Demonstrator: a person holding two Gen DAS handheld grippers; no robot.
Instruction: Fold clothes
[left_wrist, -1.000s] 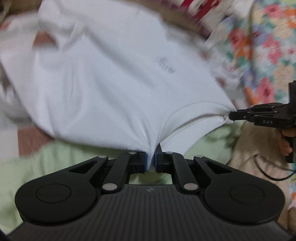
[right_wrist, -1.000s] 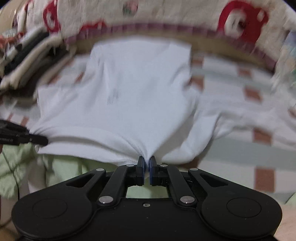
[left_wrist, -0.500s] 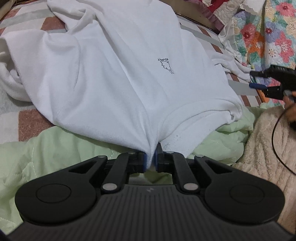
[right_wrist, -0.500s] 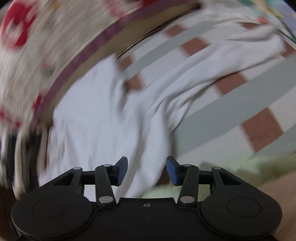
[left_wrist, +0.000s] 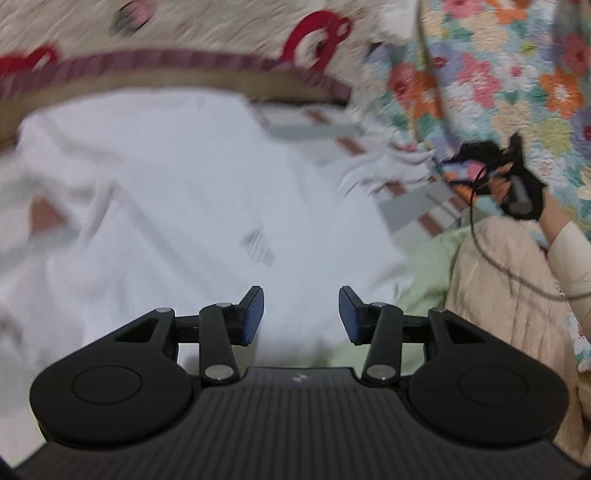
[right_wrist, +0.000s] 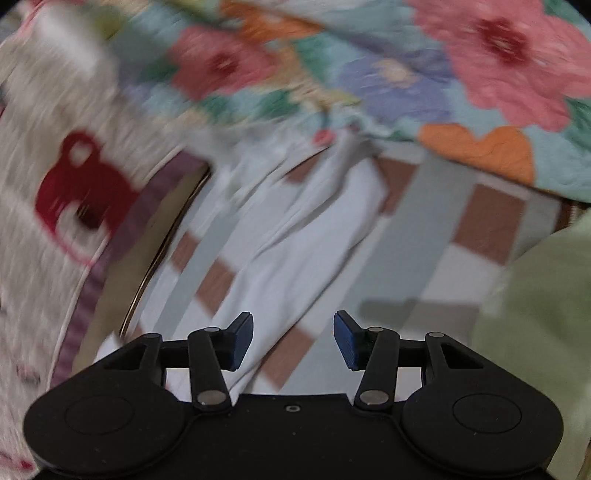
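A white T-shirt (left_wrist: 177, 206) with a small dark chest print lies spread on the checked bedsheet; the left wrist view is motion-blurred. My left gripper (left_wrist: 301, 314) is open and empty just above the shirt's near edge. My right gripper (right_wrist: 293, 338) is open and empty over a white sleeve (right_wrist: 295, 236) of the shirt and the sheet. It also shows in the left wrist view (left_wrist: 480, 157) at the far right, held by a hand.
A checked brown, grey and white sheet (right_wrist: 436, 206) covers the bed. A floral quilt (right_wrist: 443, 66) lies at the back right. A cream blanket with red shapes (left_wrist: 184, 37) runs along the back. A light green cloth (right_wrist: 535, 295) and beige blanket (left_wrist: 498, 280) lie at the right.
Both grippers were shut on the shirt's edge a second ago. The right one opened first and swung away right. The left one has now opened and let go too.
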